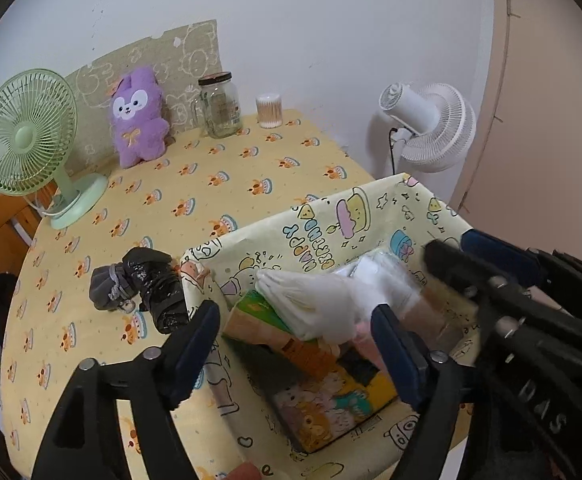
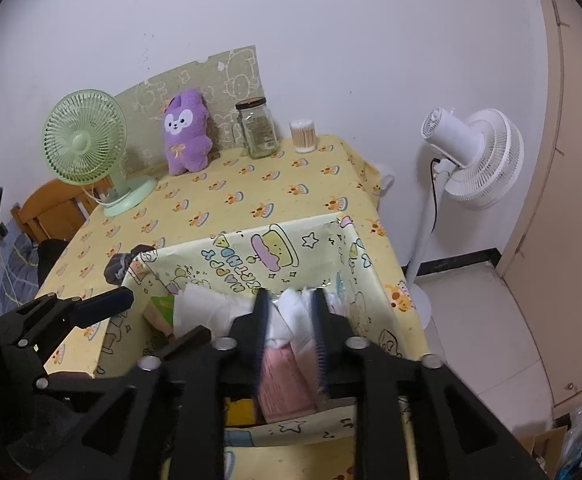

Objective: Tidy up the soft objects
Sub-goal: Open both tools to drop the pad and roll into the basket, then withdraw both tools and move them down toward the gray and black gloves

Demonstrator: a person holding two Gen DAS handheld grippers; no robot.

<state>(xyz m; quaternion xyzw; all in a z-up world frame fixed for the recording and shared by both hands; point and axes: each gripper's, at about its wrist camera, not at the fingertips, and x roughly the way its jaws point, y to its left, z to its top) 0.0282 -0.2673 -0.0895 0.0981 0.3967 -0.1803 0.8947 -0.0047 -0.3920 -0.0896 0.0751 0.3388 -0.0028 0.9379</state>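
A yellow cartoon-printed storage box [image 1: 331,216] [image 2: 251,248] stands at the table's near right. It holds a white folded soft pack [image 1: 315,300], tissue packs and a pink pack [image 2: 287,380]. My right gripper [image 2: 291,332] is inside the box, shut on the pink-and-white soft pack. My left gripper [image 1: 295,340] is open and empty over the box's left wall. A dark grey and black sock bundle [image 1: 139,284] lies on the table left of the box. A purple plush bunny [image 1: 139,120] [image 2: 187,136] sits at the back.
A green desk fan [image 1: 31,140] stands back left. A glass jar [image 1: 221,106] and a cotton-swab tub [image 1: 269,110] stand at the back. A white floor fan [image 2: 475,160] stands right of the table. The yellow tablecloth [image 1: 171,184] covers the table.
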